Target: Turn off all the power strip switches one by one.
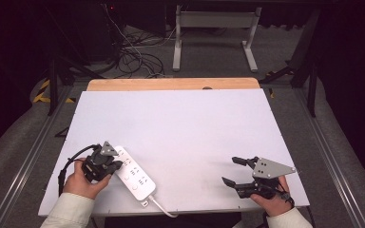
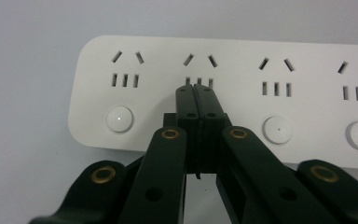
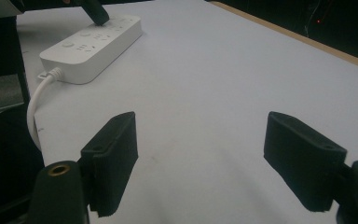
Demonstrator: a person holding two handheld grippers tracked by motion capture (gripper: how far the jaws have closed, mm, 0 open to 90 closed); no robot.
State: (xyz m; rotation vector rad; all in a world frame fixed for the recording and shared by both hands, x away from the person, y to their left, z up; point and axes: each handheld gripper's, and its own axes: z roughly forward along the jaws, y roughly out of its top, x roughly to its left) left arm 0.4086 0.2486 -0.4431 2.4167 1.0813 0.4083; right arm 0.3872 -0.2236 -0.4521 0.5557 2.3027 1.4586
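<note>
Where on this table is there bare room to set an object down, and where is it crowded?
Bare: the table from the far wooden edge down to the open right gripper. Crowded: the near left corner, where the shut left gripper meets the power strip.

From my seat, the power strip (image 1: 134, 173) lies on the worktop (image 1: 180, 128) at about seven o'clock, its cord running off the near edge. My left gripper (image 1: 105, 164) sits on its nine o'clock side, tips touching its top. My right gripper (image 1: 233, 171) rests at five o'clock, well apart.

White tabletop (image 1: 185, 128) on a wooden board (image 1: 171, 84), grey carpet (image 1: 9, 142), tangled cables (image 1: 133, 57), grey desk frame (image 1: 214, 28) behind.
</note>
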